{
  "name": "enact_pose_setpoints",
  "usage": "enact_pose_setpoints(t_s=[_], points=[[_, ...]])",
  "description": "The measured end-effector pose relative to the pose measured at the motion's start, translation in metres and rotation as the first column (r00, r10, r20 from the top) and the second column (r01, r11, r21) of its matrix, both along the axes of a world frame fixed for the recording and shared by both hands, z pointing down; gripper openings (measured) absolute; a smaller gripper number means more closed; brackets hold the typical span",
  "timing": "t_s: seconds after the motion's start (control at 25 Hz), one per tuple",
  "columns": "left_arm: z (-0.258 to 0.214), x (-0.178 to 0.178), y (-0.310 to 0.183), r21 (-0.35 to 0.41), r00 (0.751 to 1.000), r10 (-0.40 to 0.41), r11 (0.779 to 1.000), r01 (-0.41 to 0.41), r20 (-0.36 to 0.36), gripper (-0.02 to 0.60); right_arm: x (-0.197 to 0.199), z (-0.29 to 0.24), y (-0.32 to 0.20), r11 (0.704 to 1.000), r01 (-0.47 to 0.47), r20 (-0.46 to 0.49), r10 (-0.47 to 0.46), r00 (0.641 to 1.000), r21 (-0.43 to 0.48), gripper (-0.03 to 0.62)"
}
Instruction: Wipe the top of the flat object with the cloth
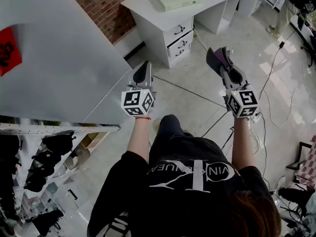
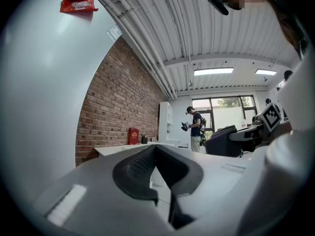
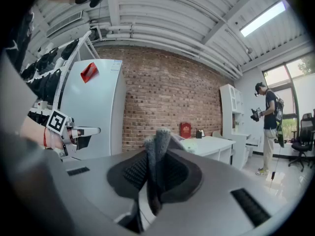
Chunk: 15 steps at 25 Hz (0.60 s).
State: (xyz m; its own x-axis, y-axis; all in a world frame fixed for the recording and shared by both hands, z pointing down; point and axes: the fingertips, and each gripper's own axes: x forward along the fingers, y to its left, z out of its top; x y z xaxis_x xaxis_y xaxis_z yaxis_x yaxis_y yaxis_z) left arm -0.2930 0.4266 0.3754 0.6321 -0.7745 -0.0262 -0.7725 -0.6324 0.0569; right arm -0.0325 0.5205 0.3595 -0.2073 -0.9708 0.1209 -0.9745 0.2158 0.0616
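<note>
A person stands in a brick-walled room with both grippers held out level, well apart from the work. The right gripper (image 1: 220,59) has its jaws closed on a grey cloth (image 3: 156,154), pinched as a narrow upright fold that pokes out past the tips. The left gripper (image 1: 143,72) has its jaws pressed together with nothing between them, beside a tall pale fridge (image 1: 54,63).

The likely target, a flat pale box (image 1: 177,1), lies on a white desk (image 1: 148,14) across the floor, not yet reached or touched.

The risks look plain. Only a thin fold of cloth is gripped, so a firm stroke could drag it out of the jaws. The box appears light and may slide across the desk unless the empty gripper steadies it. Loose cables (image 1: 276,102) cross the floor near the person's path and could catch a foot.
</note>
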Motion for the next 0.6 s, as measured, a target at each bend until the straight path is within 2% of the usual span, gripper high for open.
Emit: enact_pose_setpoints(t_s=[0.28, 0.6], points=[[0.008, 0.015, -0.037, -0.001, 1.000, 0.021, 1.000, -0.021, 0.016, 0.011, 0.012, 0.012, -0.034, 1.000, -0.017, 0.010, 0.017, 1.000, -0.007, 0.049], [0.022, 0.059, -0.126, -0.027, 0.999, 0.036, 0.999, -0.036, 0.008, 0.011, 0.054, 0.028, -0.109, 0.998, -0.043, 0.011, 0.044, 0.999, -0.047, 0.050]])
